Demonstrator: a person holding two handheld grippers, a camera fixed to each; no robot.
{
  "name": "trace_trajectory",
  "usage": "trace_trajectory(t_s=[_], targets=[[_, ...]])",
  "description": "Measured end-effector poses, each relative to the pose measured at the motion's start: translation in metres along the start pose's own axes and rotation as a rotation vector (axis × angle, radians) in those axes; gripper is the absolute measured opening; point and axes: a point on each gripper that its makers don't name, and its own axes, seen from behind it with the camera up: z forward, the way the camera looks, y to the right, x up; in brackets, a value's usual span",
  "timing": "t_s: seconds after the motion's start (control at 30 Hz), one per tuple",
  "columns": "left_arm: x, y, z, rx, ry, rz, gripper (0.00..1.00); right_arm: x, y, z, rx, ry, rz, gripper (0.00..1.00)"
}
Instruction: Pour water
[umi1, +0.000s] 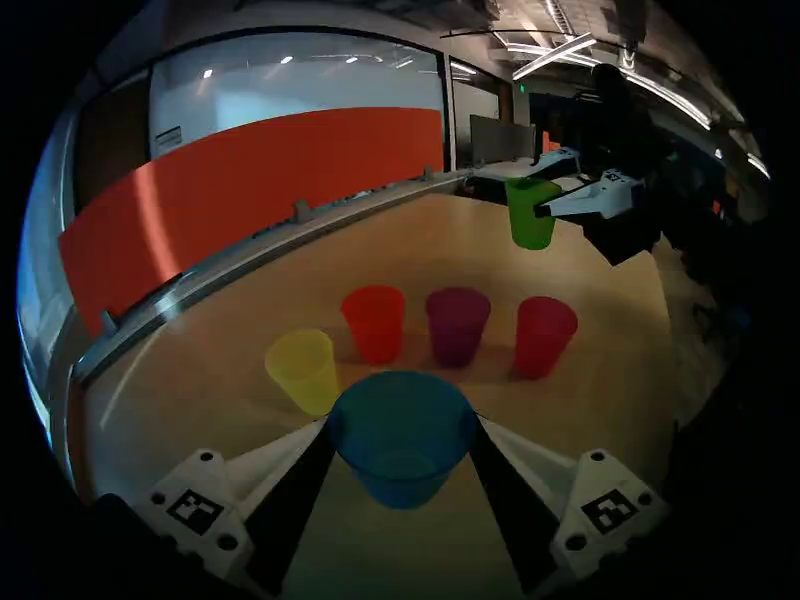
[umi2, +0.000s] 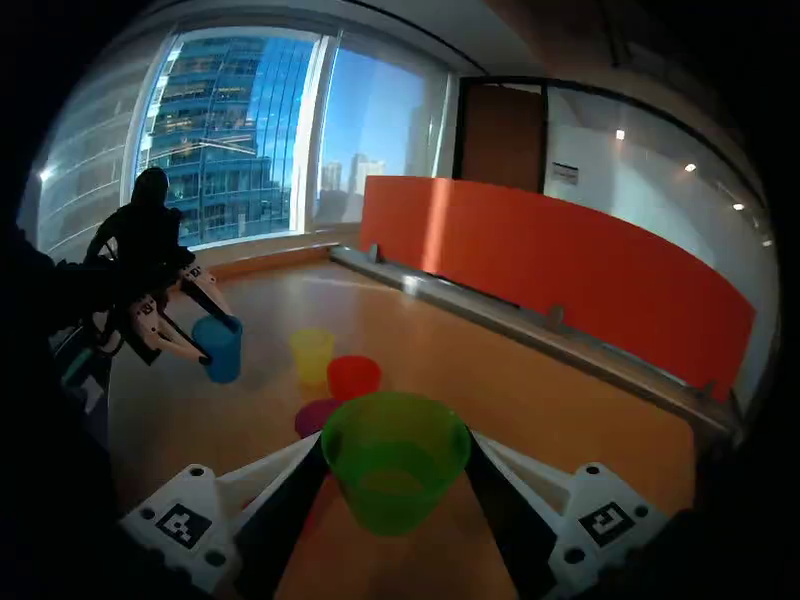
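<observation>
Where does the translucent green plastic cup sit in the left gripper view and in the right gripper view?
Left gripper view: translucent green plastic cup upper right, far off, held by the right gripper.
Right gripper view: bottom centre, close, between that gripper's own tongs.
Shared landmark: the long orange wall panel.

Orange-red cup (umi1: 374, 322) (umi2: 353, 376) is shared: seen close, slightly from above, by left gripper view; from opposite side by right gripper view.
</observation>
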Motion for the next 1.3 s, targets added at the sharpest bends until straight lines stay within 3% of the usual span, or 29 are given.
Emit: trace_trajectory(t_s=[0.7,1.3], targets=[[-0.028,0.004,0.018,-0.035,-0.085,-0.013,0.89,-0.026,0.011,0.007,-0.012,-0.096,-0.006,0.92],[-0.048,0.005,0.031,-0.051,-0.106,-0.029,0.89,-0.038,0.015,0.016,-0.020,-0.134,-0.001,0.92]])
